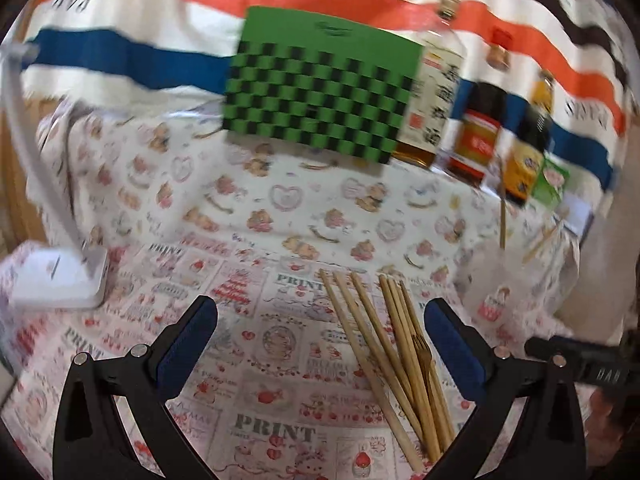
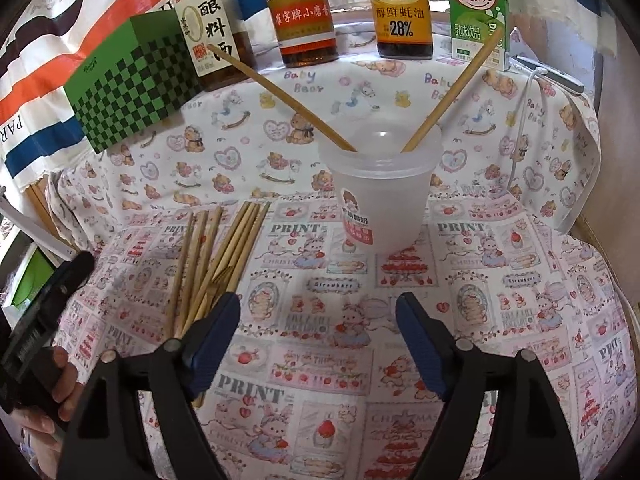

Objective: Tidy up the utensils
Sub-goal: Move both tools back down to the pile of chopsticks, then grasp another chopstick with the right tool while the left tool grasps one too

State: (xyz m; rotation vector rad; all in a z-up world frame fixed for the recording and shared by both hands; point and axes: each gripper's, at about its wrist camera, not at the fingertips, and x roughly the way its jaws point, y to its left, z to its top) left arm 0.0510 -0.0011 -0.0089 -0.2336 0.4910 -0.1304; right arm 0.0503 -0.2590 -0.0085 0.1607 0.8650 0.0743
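Note:
Several wooden chopsticks (image 1: 384, 344) lie in a loose pile on the printed cloth, with a small wooden fork (image 1: 422, 354) on top. My left gripper (image 1: 320, 344) is open above the cloth; the pile lies just inside its right finger (image 1: 452, 344), and the pads do not press on it. In the right wrist view the same chopsticks (image 2: 216, 256) sit left of my open right gripper (image 2: 316, 340), which has nothing between its fingers. Ahead of it stands a translucent cup (image 2: 380, 192) holding two chopsticks (image 2: 280, 96) that lean apart.
A green checkered box (image 2: 132, 80) stands at the back left, with bottles (image 2: 404, 12) and a green drink carton (image 2: 476, 16) in a row behind the cup. A white lamp base (image 1: 60, 276) sits left. A hand (image 2: 60, 376) holds the other gripper at the left edge.

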